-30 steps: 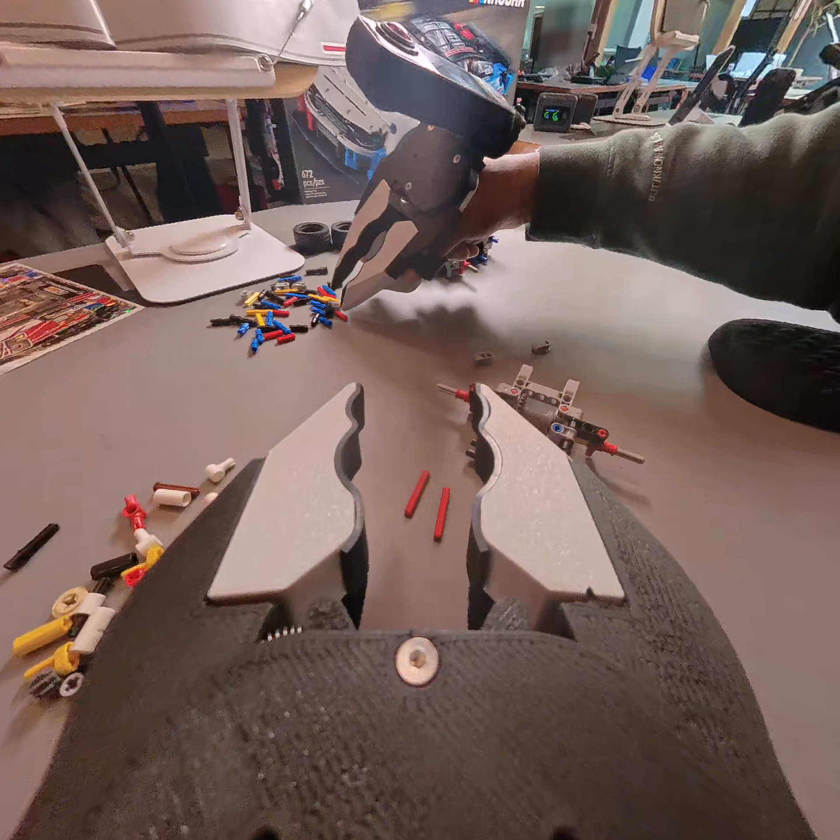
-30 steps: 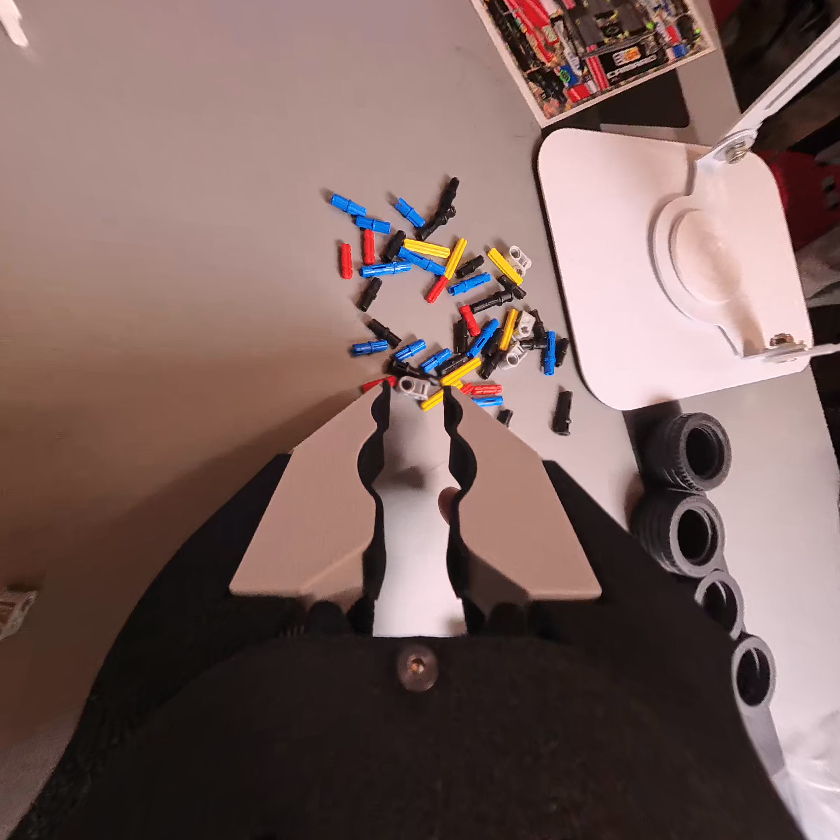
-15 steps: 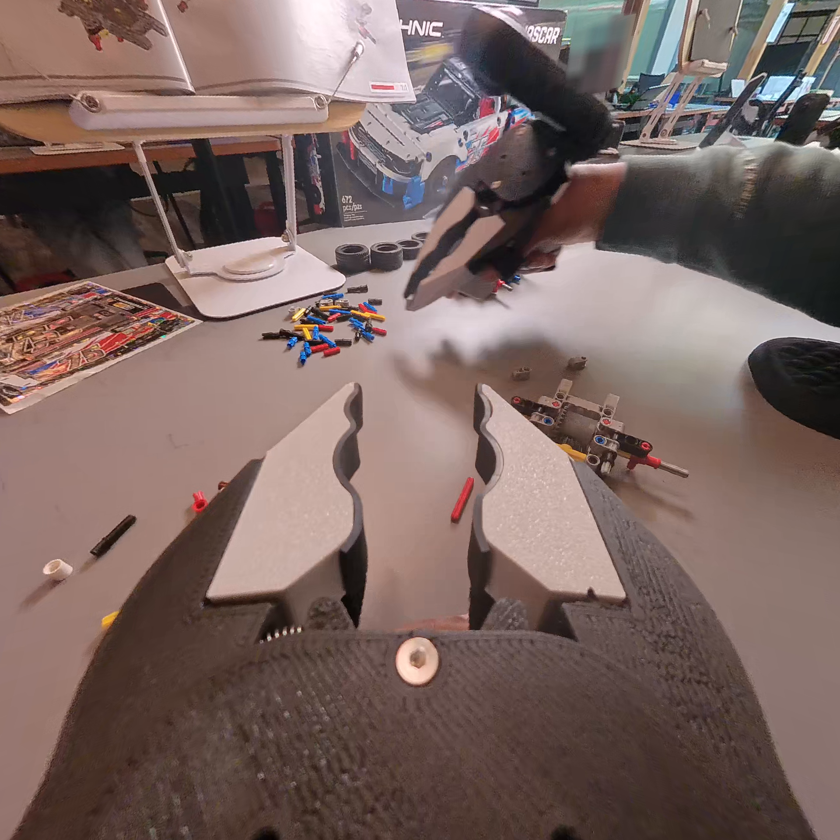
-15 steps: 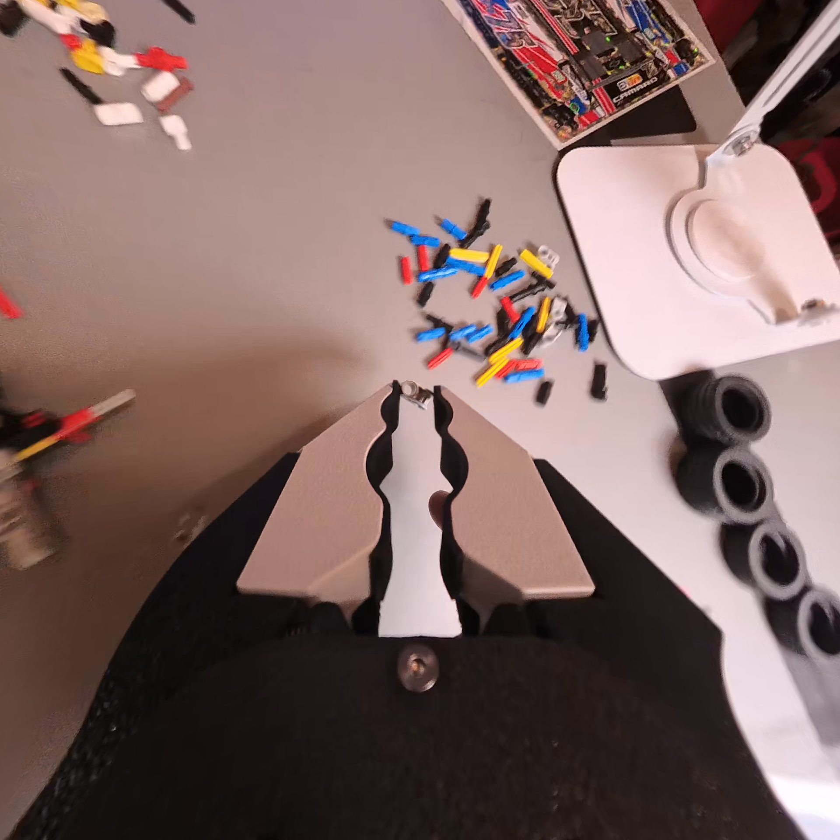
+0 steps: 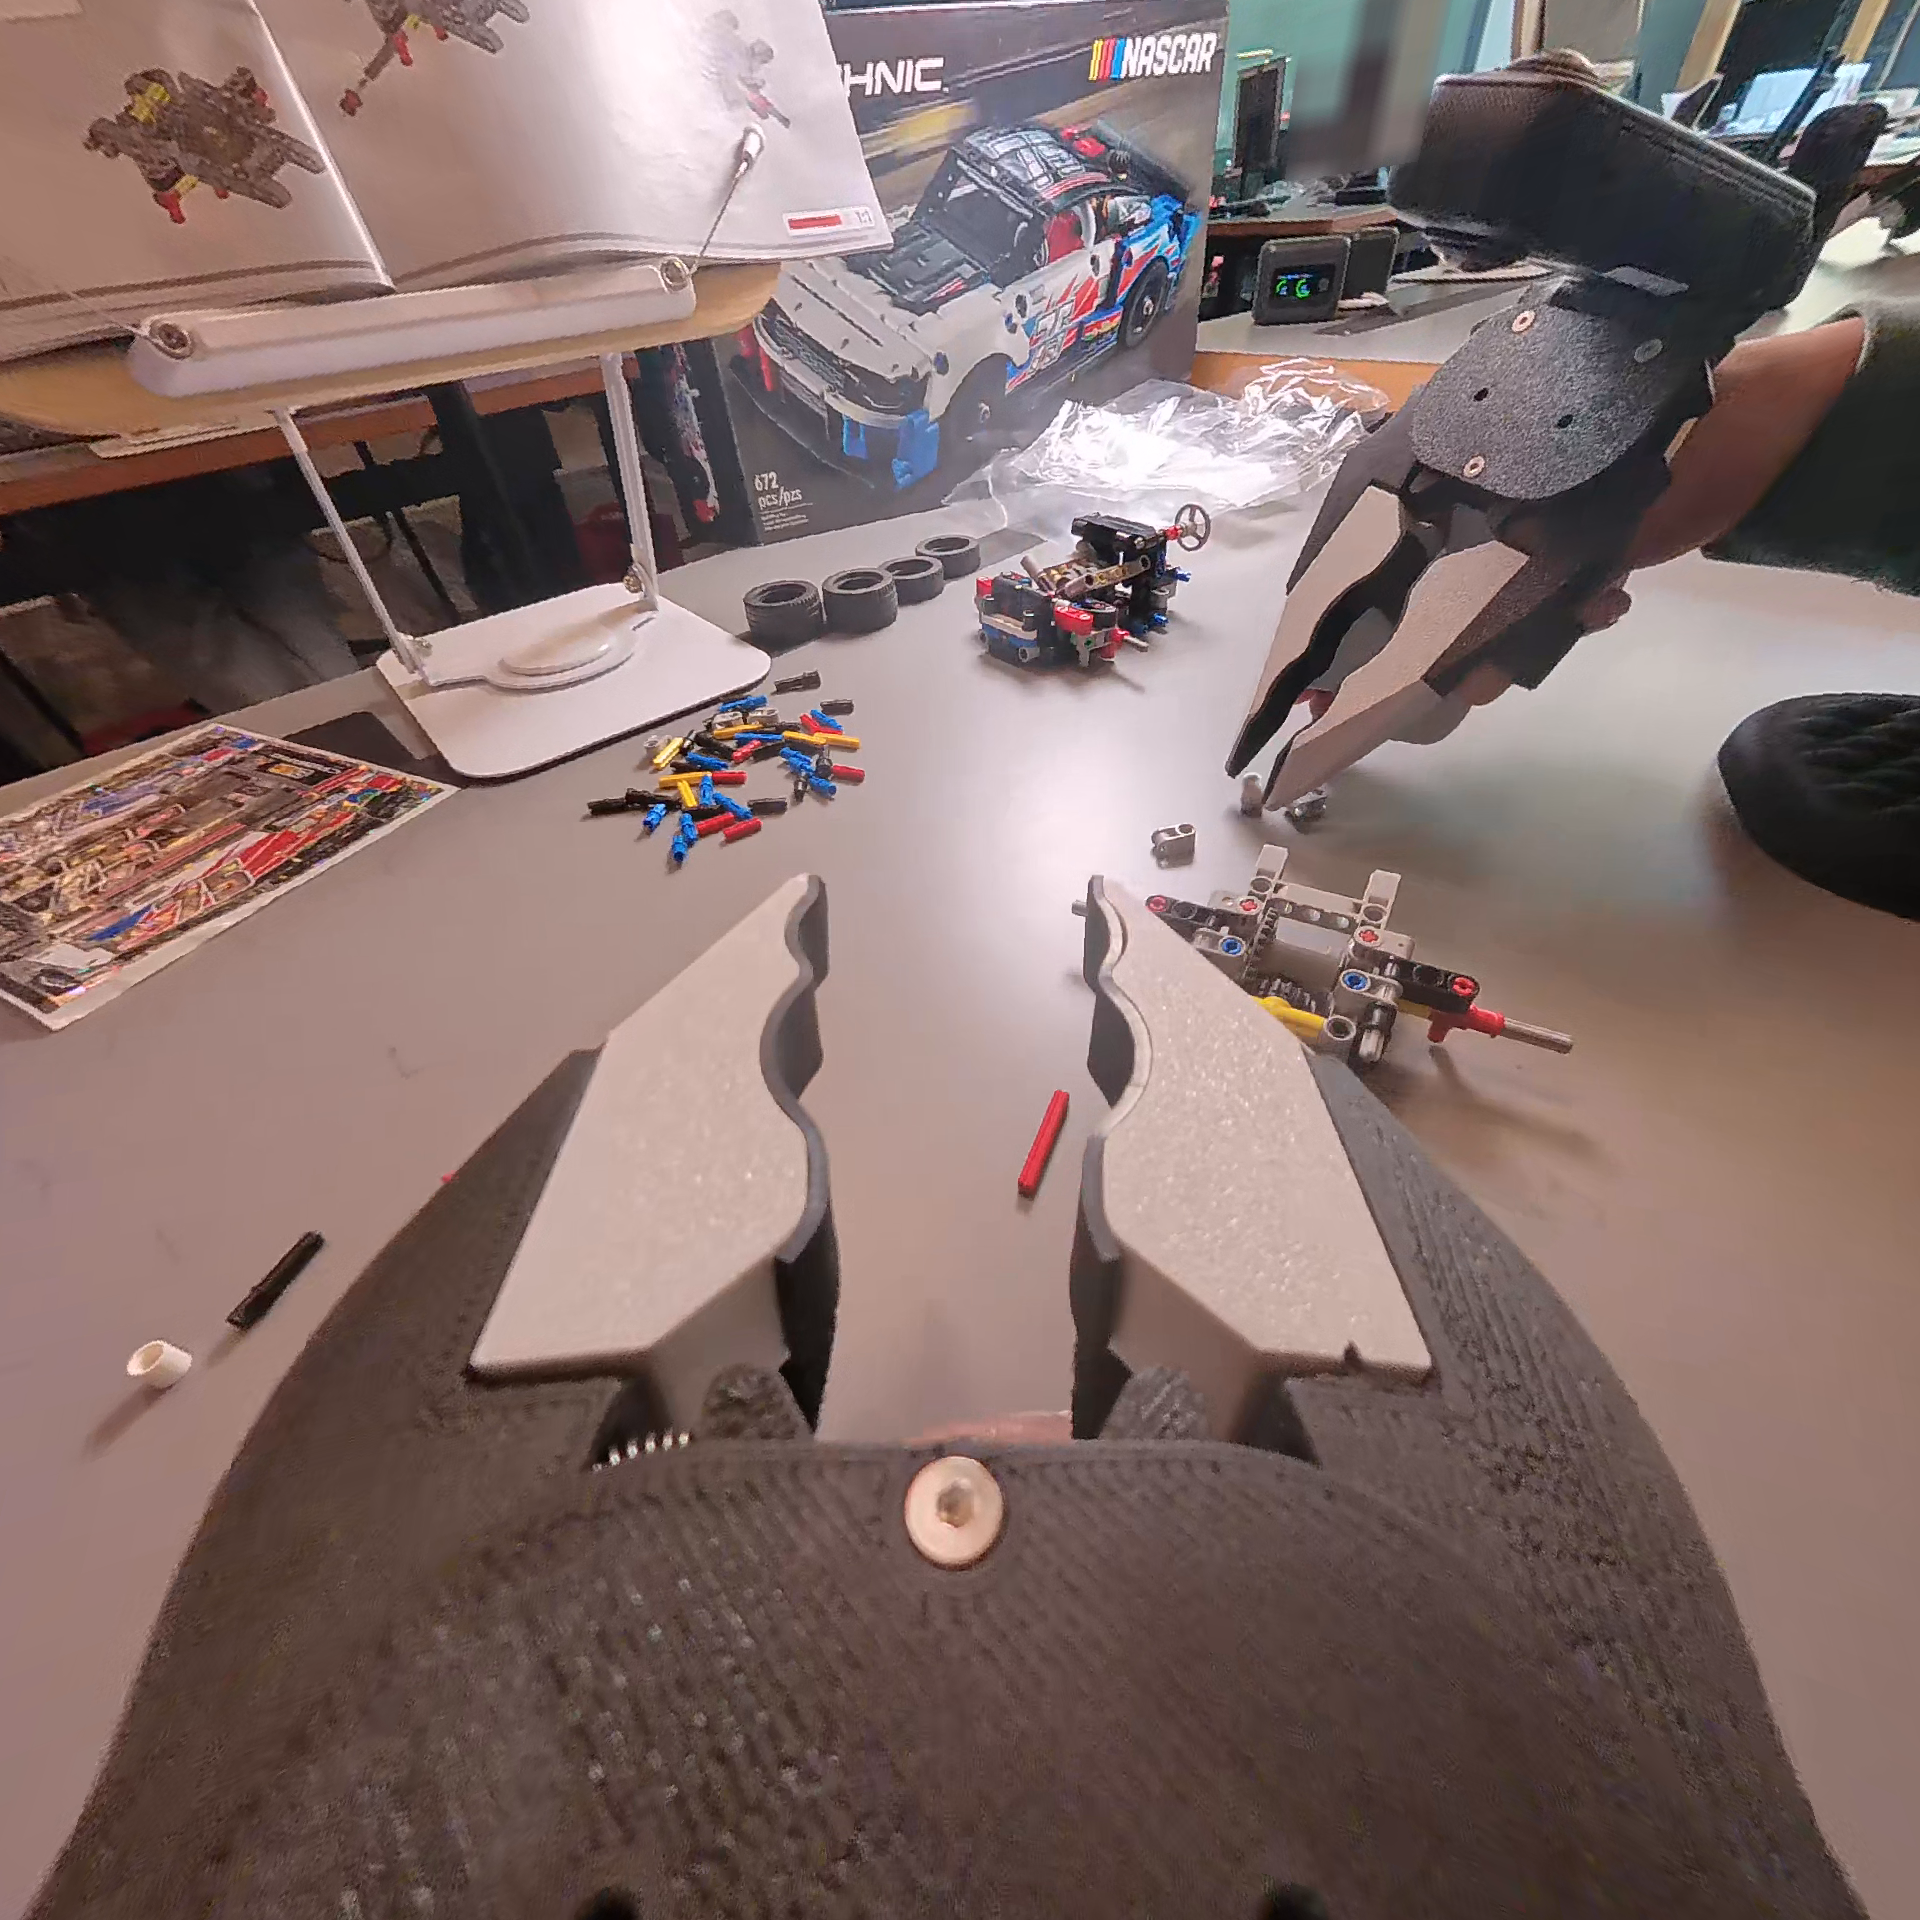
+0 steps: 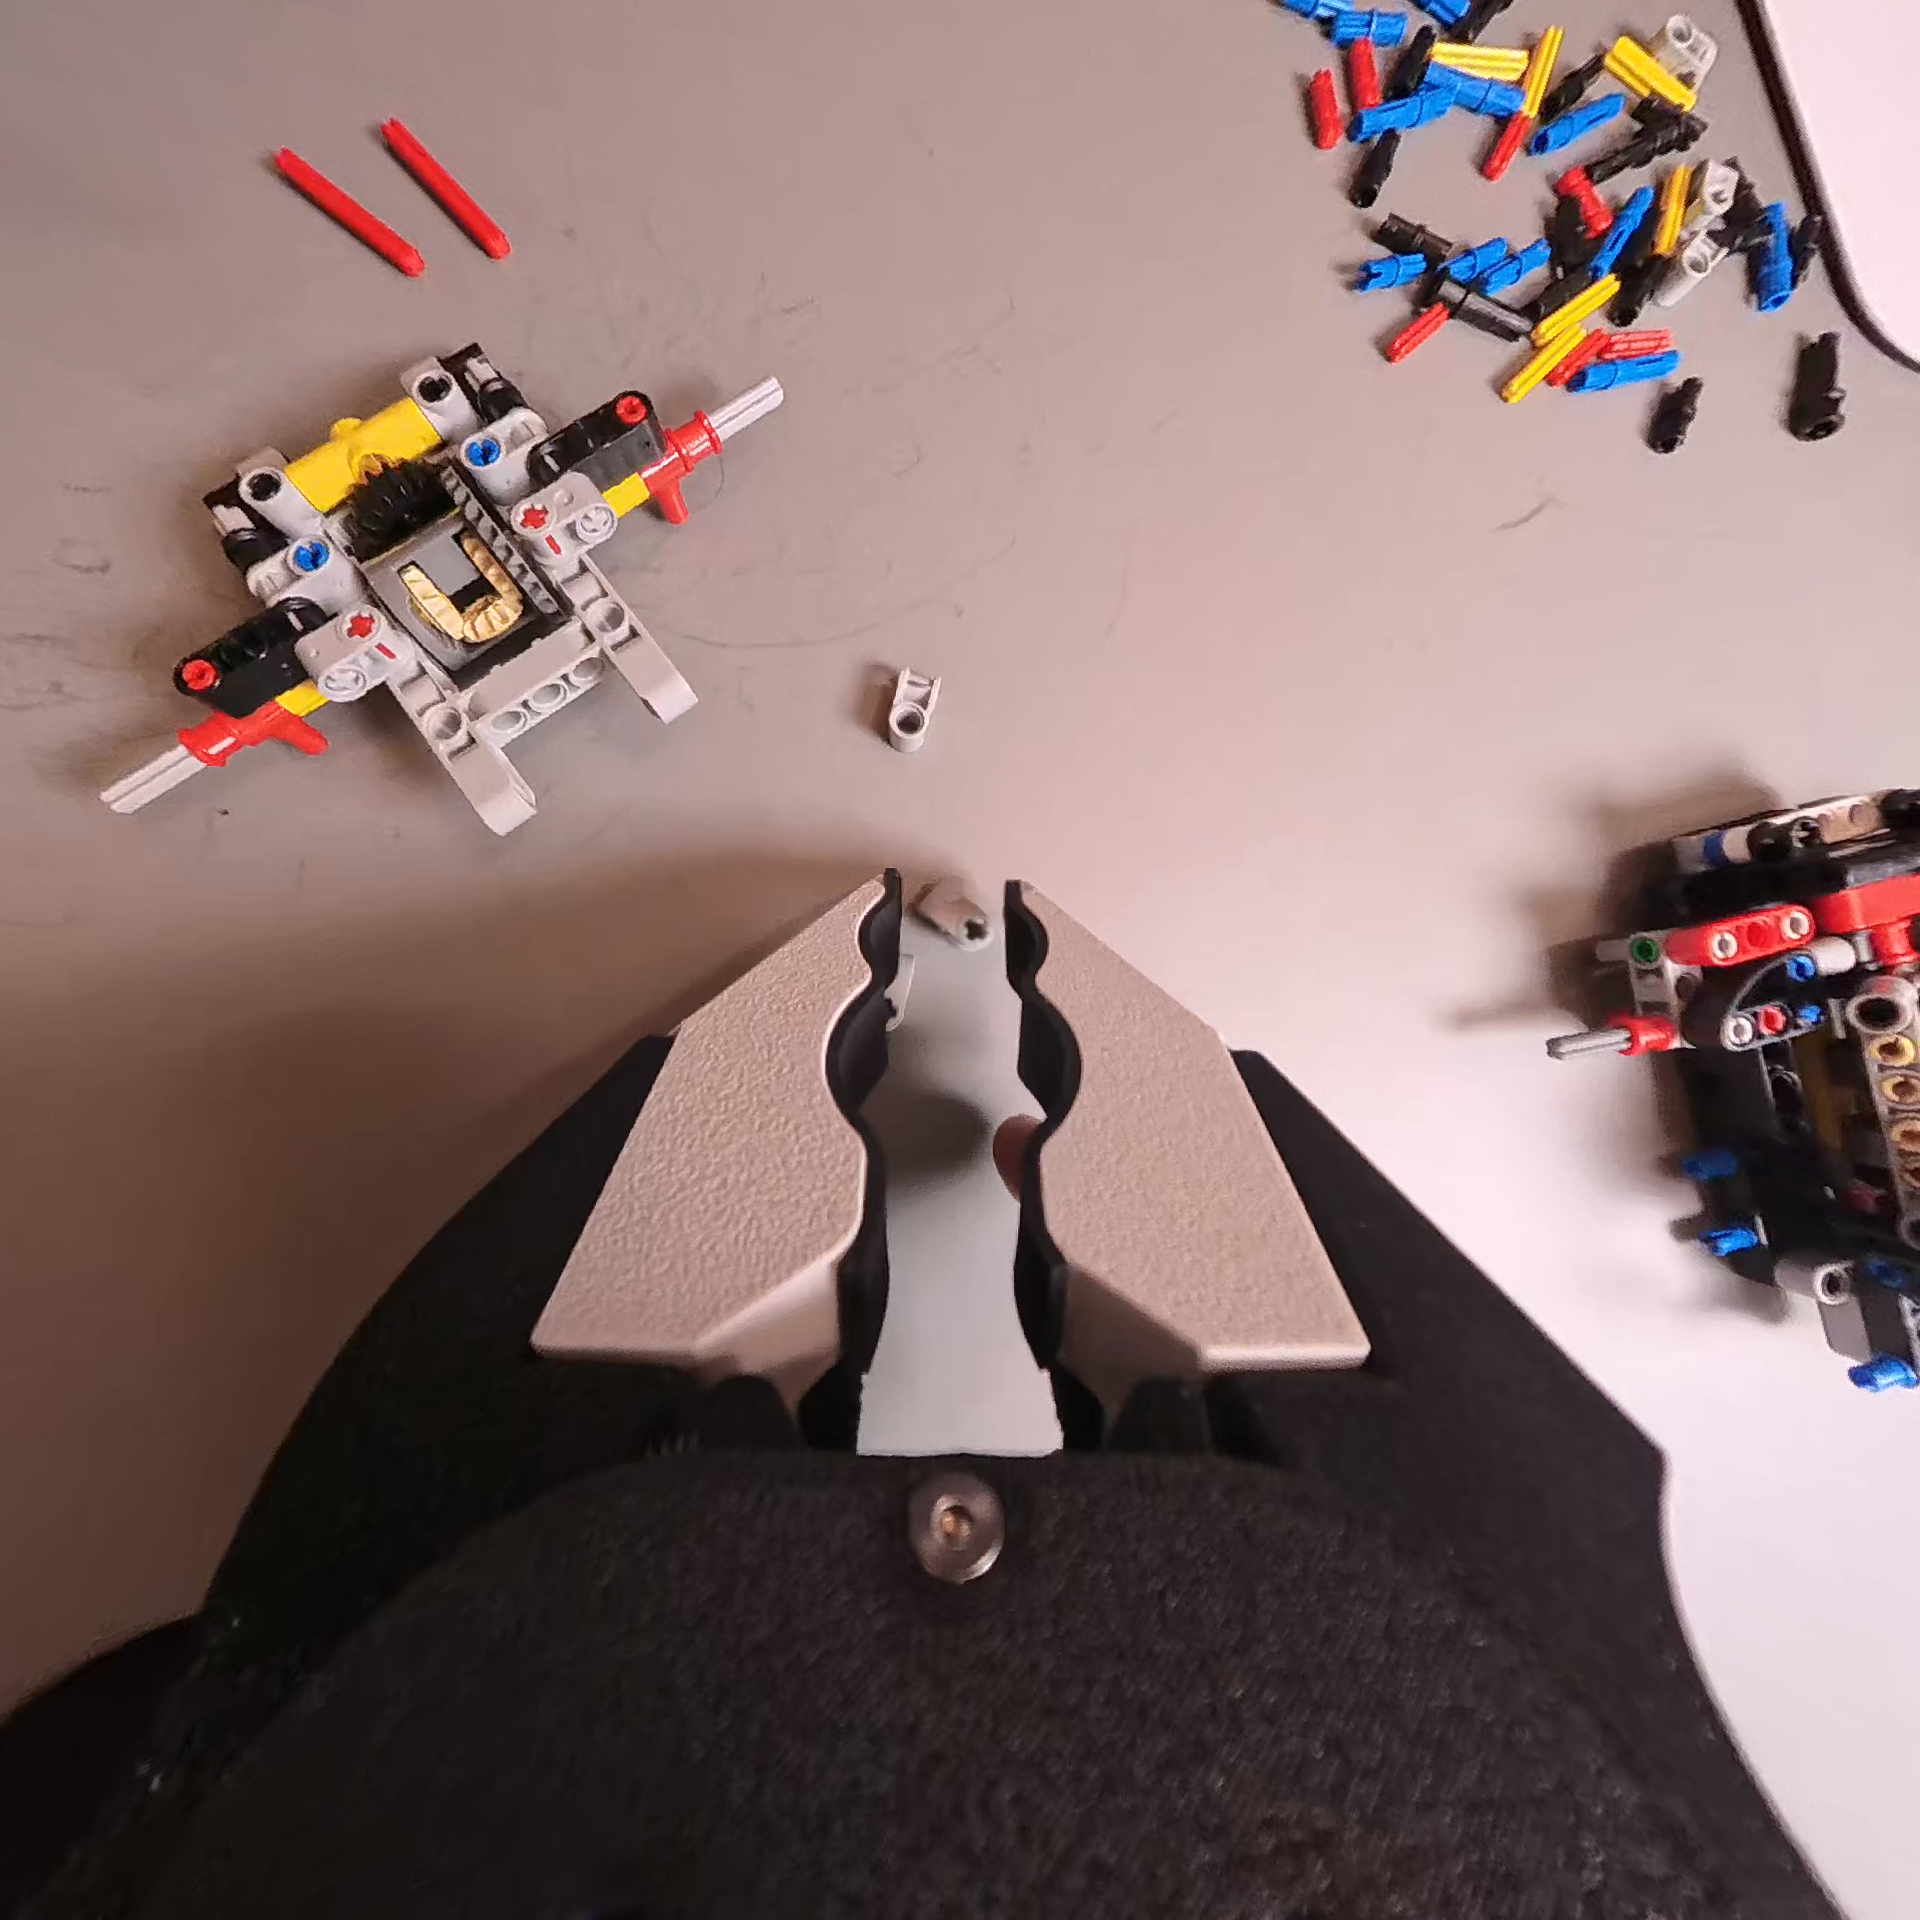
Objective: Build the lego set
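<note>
A grey, yellow and black gear assembly (image 6: 436, 582) lies on the grey table; it also shows in the left wrist view (image 5: 1309, 956). My right gripper (image 6: 951, 894) is narrowly open, tips down at the table to the right of the assembly. A small grey connector (image 6: 951, 914) lies loose between its tips. Another grey connector (image 6: 909, 712) lies just beyond. My left gripper (image 5: 956, 914) is open and empty above the table, its right finger beside the assembly. A red axle (image 5: 1042, 1141) lies between its fingers. The right gripper (image 5: 1273, 779) shows there too.
A pile of coloured pins (image 6: 1558, 208) lies far right, and a black car sub-assembly (image 6: 1808, 1091) at the right. Two red axles (image 6: 395, 197) lie far left. The left wrist view shows tyres (image 5: 862, 592), a book stand (image 5: 571, 675), a sticker sheet (image 5: 187, 862) and the set's box (image 5: 997, 260). Left tips to right tips: about 20 cm.
My right gripper closed on a grey connector at the pin pile, carried it over beside the gear assembly, lowered and opened. The left wrist view has shifted from frame to frame.
</note>
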{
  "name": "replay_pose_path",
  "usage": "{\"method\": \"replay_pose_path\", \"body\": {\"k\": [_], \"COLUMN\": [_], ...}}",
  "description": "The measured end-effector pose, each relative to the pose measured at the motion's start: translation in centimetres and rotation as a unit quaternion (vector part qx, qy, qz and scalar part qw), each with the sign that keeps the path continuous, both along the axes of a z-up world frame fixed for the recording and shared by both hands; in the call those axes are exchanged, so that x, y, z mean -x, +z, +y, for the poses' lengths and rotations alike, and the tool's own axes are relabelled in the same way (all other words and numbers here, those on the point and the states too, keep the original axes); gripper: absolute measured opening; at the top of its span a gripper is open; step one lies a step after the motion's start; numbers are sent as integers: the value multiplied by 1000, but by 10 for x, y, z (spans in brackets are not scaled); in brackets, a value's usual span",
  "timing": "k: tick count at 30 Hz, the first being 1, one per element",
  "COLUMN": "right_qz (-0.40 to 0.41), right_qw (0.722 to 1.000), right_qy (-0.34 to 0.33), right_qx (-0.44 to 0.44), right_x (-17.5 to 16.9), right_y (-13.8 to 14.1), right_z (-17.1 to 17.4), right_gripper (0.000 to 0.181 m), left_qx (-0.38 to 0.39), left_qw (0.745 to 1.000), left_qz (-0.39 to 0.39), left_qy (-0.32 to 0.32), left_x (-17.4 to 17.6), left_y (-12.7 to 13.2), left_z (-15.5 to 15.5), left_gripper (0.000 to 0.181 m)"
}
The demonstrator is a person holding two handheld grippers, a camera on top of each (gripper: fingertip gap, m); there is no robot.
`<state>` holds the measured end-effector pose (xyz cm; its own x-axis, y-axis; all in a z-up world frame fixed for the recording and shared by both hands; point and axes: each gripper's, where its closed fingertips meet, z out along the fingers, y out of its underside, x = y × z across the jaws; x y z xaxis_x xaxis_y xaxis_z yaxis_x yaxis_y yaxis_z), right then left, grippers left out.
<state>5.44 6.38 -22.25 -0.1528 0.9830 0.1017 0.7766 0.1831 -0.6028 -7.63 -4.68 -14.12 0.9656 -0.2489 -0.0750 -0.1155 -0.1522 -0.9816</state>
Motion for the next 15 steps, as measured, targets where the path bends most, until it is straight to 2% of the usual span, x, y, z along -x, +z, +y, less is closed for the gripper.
{"method": "replay_pose_path", "body": {"k": [2,4,8,10,15], "right_qz": [17,58,126,115,59], "right_qw": [1000,998,990,990,989], "right_qy": [-2,-11,-46,-70,-131], "right_qx": [-8,-15,-36,-44,-22], "right_x": [8,26,81,106,148], "right_y": [7,26,62,59,23], "right_z": [3,10,51,81,140], "right_gripper": [20,21,20,19,19], "left_qx": [-4,-7,-8,-9,-10], "left_qw": [1000,1000,1000,1000,1000], "left_qz": [-5,-10,-4,3,2], "left_qy": [3,3,-1,0,5], "left_x": [3,4,2,2,5], "left_y": [2,4,3,3,3], "left_z": [-1,-1,-1,-2,-3], "left_gripper": [47,47,48,47,47]}}
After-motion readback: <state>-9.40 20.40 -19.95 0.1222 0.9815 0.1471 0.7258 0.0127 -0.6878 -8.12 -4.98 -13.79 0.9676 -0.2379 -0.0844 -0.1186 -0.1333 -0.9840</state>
